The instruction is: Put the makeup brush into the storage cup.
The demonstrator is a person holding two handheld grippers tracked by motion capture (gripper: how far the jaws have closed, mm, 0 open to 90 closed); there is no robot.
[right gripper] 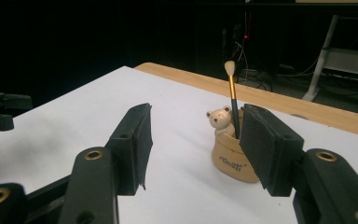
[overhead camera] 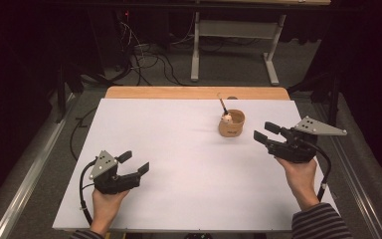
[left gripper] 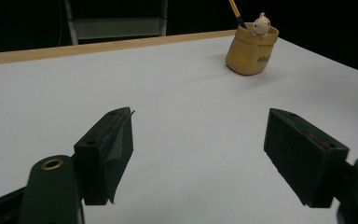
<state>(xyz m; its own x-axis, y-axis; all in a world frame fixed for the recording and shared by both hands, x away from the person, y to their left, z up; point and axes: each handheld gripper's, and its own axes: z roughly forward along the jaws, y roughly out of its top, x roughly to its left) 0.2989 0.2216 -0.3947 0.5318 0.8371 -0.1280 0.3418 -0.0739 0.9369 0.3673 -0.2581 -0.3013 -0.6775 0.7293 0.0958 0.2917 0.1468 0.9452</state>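
Note:
A tan ceramic pot (overhead camera: 231,124) with a small bear figure on its rim stands on the white table top (overhead camera: 179,149), right of centre. A thin brush (overhead camera: 223,105) with a yellow handle leans upright in it. My right gripper (overhead camera: 266,133) hovers just to the right of the pot, open, jaws pointing left at it with nothing between them. In the right gripper view the pot (right gripper: 230,158) and brush (right gripper: 232,93) sit close ahead, partly behind the right jaw. My left gripper (overhead camera: 133,163) is open near the front left, far from the pot (left gripper: 251,51).
The table's wooden far edge (overhead camera: 196,92) borders the white sheet. Beyond it stand a white desk frame (overhead camera: 234,45) and tangled cables (overhead camera: 149,59) on the floor. Metal rails run along both sides of the table.

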